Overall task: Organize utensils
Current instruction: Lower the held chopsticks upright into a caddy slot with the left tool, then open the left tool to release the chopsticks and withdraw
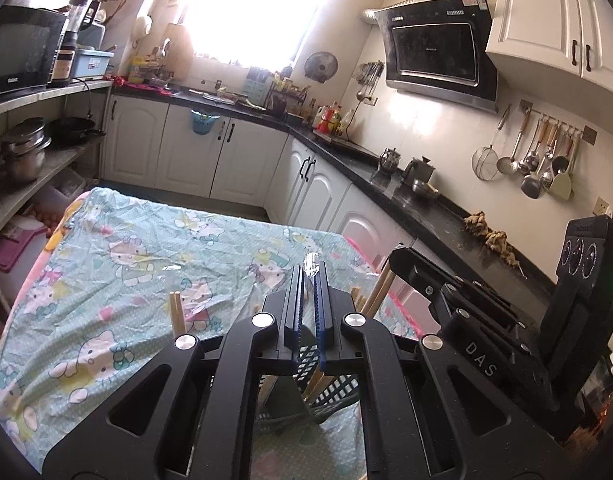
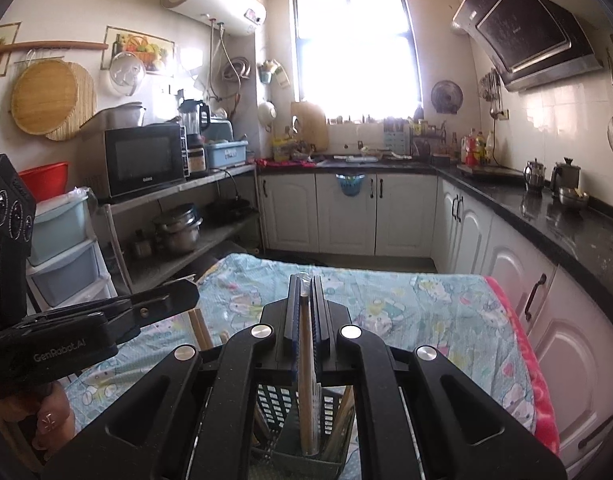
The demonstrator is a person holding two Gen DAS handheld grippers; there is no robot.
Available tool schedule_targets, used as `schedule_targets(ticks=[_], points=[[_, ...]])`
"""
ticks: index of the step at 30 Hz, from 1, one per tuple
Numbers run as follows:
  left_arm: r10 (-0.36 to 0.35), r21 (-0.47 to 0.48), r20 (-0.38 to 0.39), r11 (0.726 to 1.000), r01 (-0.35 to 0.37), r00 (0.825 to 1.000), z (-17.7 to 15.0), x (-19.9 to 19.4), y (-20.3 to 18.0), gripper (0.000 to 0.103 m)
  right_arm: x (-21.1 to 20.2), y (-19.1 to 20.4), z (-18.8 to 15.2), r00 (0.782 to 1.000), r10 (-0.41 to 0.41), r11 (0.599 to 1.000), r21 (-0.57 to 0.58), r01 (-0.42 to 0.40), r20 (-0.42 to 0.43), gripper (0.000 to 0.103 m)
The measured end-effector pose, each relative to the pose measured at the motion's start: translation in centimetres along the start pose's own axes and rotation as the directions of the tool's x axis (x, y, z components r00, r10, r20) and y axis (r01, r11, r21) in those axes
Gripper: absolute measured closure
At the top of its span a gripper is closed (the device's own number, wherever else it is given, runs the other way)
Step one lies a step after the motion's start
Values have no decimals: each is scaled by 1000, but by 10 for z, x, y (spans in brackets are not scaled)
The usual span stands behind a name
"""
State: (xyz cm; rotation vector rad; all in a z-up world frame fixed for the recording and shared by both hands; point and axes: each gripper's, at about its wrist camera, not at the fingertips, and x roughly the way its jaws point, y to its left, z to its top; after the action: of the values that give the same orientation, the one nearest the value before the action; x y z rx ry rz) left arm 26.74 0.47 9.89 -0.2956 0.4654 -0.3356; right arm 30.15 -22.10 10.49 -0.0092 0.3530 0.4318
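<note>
While the black slotted basket point(image 2: 294, 416) sits near the front edge of the cloth-covered surface point(image 2: 426, 300), directly beneath both pairs of tongs, each pair carries something to go into it. The right tongs point(image 2: 305, 280) are clenched on a wooden chopstick point(image 2: 305, 360) in a clear wrapper; its long axis runs along the fingers and slants down so that its lower end already reaches inside the basket. The left tongs point(image 1: 308, 270) are clenched on a clear-wrapped utensil point(image 1: 311, 260) whose tip pokes out past the fingertips; what kind of utensil it is I cannot tell. Its lower part is hidden behind the fingers, above the basket point(image 1: 326, 392).

More wooden chopsticks stand in the basket, leaning outward to its left point(image 1: 177, 312) and right point(image 1: 380, 290) sides. Judging by this, the coming move turns on the drop straight down: the right hand looks nearer to finishing, since its chopstick is lined up with the basket's opening, and letting go should leave it standing with the others. The two tools are close together, so they could bump.
</note>
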Motion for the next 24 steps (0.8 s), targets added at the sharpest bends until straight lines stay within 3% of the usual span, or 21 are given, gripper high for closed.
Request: schedule_targets(ticks=[2,7,18,24], points=[[2,0,-8,1000,-2,1000,-2,1,2,101,1,-3,-3,1000,-8,1000,10,8,-3,82],[8,-10,-12,1000,-8,1000,-5,-1,8,87,0,-4,-6,1000,-13,1000,17,13,-21,79],[31,-14,29,999,-31,999,-7,-29,11,50,-16,-6,-9,1000,-18,1000,18,18,-16,56],[44,7,51,999,-44,998,-6,-46,7,30,-29,-7,-7,1000,-23,1000,21,23,-4,50]])
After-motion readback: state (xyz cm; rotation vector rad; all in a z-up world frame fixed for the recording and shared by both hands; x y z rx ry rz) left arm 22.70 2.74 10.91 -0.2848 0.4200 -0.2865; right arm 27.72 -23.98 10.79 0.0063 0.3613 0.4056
